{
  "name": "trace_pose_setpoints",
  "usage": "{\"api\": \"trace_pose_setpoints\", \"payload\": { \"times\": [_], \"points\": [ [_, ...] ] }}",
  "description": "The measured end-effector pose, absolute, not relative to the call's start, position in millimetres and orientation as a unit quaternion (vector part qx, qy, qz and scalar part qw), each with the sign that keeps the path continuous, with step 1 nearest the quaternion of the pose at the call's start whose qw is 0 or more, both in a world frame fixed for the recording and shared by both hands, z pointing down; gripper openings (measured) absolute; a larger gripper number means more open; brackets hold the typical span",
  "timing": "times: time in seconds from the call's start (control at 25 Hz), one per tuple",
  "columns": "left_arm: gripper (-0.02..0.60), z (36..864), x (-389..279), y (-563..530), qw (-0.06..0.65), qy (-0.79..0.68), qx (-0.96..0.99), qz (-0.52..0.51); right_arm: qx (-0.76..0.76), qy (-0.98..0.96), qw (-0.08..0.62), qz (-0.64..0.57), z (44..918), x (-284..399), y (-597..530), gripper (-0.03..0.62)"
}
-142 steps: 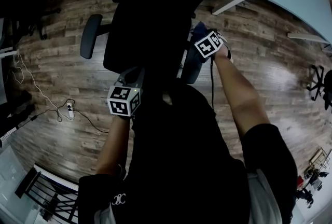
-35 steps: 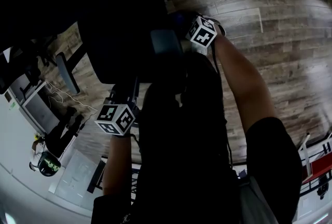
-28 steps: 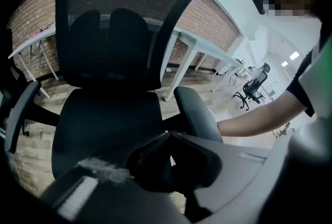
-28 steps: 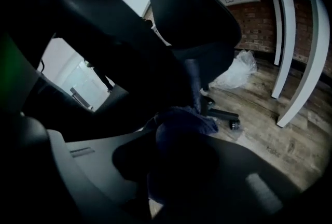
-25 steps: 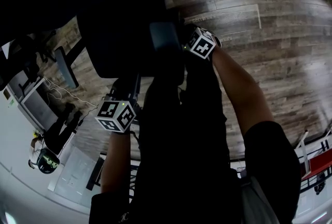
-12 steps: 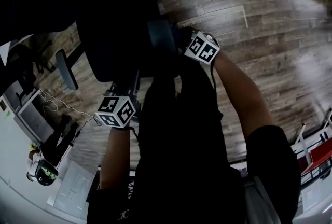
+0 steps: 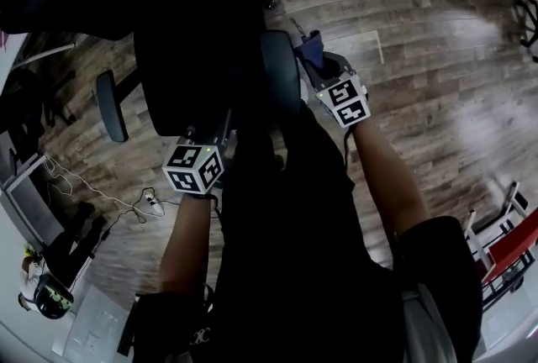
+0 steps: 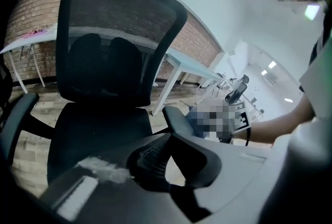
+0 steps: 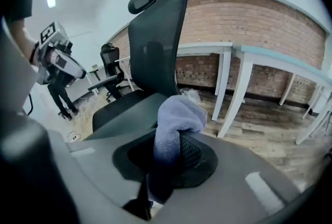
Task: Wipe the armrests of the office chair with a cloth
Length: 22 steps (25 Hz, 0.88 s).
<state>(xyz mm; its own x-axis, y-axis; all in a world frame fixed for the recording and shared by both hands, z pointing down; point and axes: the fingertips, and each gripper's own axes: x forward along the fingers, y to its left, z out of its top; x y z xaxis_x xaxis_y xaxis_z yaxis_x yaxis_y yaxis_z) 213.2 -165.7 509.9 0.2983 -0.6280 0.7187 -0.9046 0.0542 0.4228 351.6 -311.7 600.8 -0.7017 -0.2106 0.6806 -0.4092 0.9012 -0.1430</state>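
Left tongs parted and empty, at the near edge of the chair seat, black mesh back ahead, armrest along the seat's right edge, right tongs clamped on a blue-grey cloth, cloth just beside that armrest, wood floor below

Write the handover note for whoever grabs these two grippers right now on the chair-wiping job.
Right gripper: shut on the blue-grey cloth, which is held at the far end of the nearer armrest. Contact with the pad cannot be confirmed.
Left gripper: open and empty, pointed at the seat, touching nothing.
Other armrest: no gripper near it.
Done: the cloth is gripped and brought to an armrest. Wiped and unwiped surfaces look alike here.
Left: probably wipe along this armrest, then cross to the other one.
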Motion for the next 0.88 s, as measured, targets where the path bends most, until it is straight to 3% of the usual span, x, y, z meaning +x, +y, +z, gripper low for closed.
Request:
{"api": "trace_pose_setpoints", "payload": {
  "times": [0.32,0.56,0.88],
  "points": [
    [0.005,499,158,-138,0.409,-0.601,0.672,0.139,0.222,-0.927,0.28,0.111,515,288,-277,0.067],
    [0.005,491,124,-113,0.394,-0.594,0.689,0.133,0.283,-0.917,0.245,0.135,514,220,-243,0.067],
    [0.005,508,95,-76,0.386,-0.558,0.716,0.166,0.448,-0.839,0.173,0.255,564,208,-221,0.067]
  ]
}}
